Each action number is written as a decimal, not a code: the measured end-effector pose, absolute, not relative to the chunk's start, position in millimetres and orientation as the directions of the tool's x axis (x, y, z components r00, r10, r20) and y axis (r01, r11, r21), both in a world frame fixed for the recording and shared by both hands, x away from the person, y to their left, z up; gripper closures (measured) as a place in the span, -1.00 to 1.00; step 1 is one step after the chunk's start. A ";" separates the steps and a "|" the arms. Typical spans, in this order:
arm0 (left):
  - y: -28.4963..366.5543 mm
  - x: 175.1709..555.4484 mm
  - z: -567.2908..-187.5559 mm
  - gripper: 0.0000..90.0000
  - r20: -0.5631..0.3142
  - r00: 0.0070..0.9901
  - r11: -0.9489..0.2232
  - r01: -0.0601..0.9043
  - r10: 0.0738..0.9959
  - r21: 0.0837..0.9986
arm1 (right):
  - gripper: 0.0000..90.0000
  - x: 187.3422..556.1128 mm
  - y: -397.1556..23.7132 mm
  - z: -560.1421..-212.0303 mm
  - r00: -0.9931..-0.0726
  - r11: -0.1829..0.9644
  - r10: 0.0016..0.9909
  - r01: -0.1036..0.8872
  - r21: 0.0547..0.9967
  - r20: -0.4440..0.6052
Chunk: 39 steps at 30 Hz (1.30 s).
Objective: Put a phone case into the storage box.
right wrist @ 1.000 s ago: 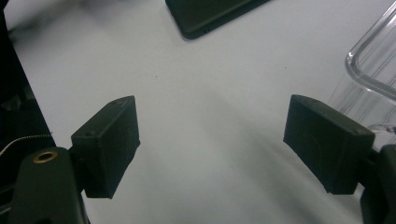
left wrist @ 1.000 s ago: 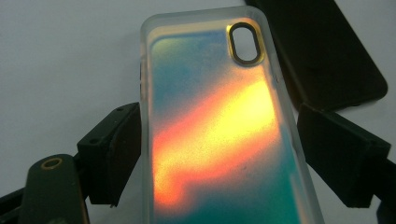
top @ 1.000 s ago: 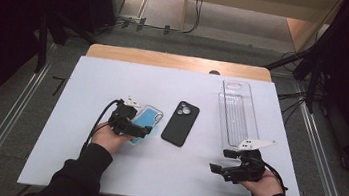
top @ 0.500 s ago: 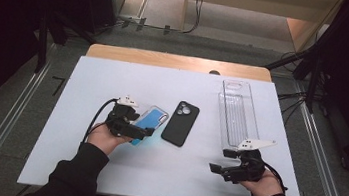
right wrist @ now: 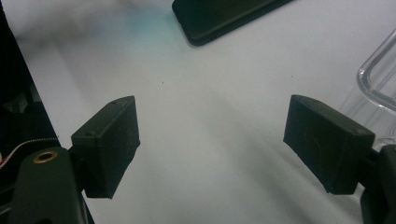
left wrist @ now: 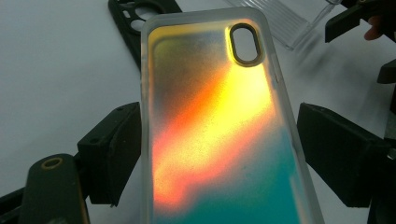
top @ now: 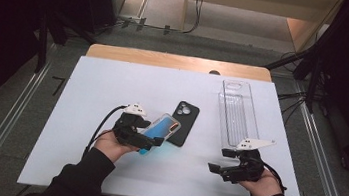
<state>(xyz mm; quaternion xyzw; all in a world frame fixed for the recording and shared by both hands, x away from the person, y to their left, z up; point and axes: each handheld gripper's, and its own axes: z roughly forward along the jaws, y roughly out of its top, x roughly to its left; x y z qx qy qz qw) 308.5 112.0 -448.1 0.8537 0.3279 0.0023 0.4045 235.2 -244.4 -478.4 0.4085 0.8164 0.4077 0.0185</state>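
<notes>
A translucent phone case (top: pixel 161 129) with an orange, yellow and teal sheen hangs tilted just above the white table (top: pixel 87 92). My left gripper (top: pixel 145 137) is shut on it across its width. In the left gripper view both black pads (left wrist: pixel 116 149) press the long edges of this case (left wrist: pixel 210 130), whose camera cut-out points away from me. A black phone case (top: pixel 183 122) lies flat right beside it. My right gripper (top: pixel 214 168) hovers open near the front right of the table, with only bare table between its pads (right wrist: pixel 109 140).
A clear plastic tray (top: pixel 238 116) lies lengthwise at the right, just beyond my right hand; its corner (right wrist: pixel 378 79) sits close to the right jaw. The black case (right wrist: pixel 224 16) lies ahead of the right gripper. A wooden strip (top: pixel 177 60) edges the table's far side.
My left gripper has lifted the iridescent case off the table and carried it slightly right, toward the black case. The right hand has stayed in place.
</notes>
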 end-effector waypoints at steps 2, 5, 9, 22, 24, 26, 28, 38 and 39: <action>109.7 306.4 -447.9 -0.64 -0.256 0.788 -0.454 0.551 0.560 0.700 | -0.64 235.5 -243.1 -477.6 -0.663 0.330 0.684 0.654 0.681 0.305; 106.3 303.3 -447.9 -0.64 -0.245 0.788 -0.434 0.537 0.565 0.723 | -0.64 236.3 -239.4 -474.7 -0.658 0.327 0.688 0.659 0.677 0.308; 101.0 301.3 -447.9 -0.64 -0.225 0.789 -0.412 0.514 0.572 0.752 | -0.64 237.2 -233.3 -469.5 -0.644 0.306 0.697 0.664 0.682 0.314; 89.9 294.8 -454.8 -0.63 -0.202 0.758 -0.303 0.468 0.620 0.830 | -0.64 247.8 -210.6 -442.3 -0.602 0.230 0.714 0.684 0.692 0.358; 89.2 293.9 -457.1 -0.64 -0.185 0.752 -0.287 0.450 0.632 0.846 | -0.64 250.4 -207.4 -439.9 -0.599 0.219 0.712 0.685 0.695 0.366; 88.4 293.6 -458.7 -0.64 -0.174 0.752 -0.282 0.437 0.636 0.854 | -0.64 253.0 -204.4 -437.9 -0.597 0.210 0.711 0.686 0.697 0.373; 86.1 293.3 -461.5 -0.64 -0.162 0.748 -0.287 0.432 0.644 0.855 | -0.64 255.8 -201.5 -436.5 -0.596 0.202 0.707 0.685 0.700 0.380; 85.1 291.5 -466.0 -0.64 -0.134 0.734 -0.243 0.383 0.666 0.891 | -0.64 271.4 -187.2 -424.5 -0.565 0.151 0.706 0.709 0.688 0.427; 85.1 290.9 -466.0 -0.64 -0.129 0.732 -0.238 0.376 0.669 0.895 | -0.64 273.8 -186.0 -423.3 -0.562 0.143 0.702 0.713 0.687 0.437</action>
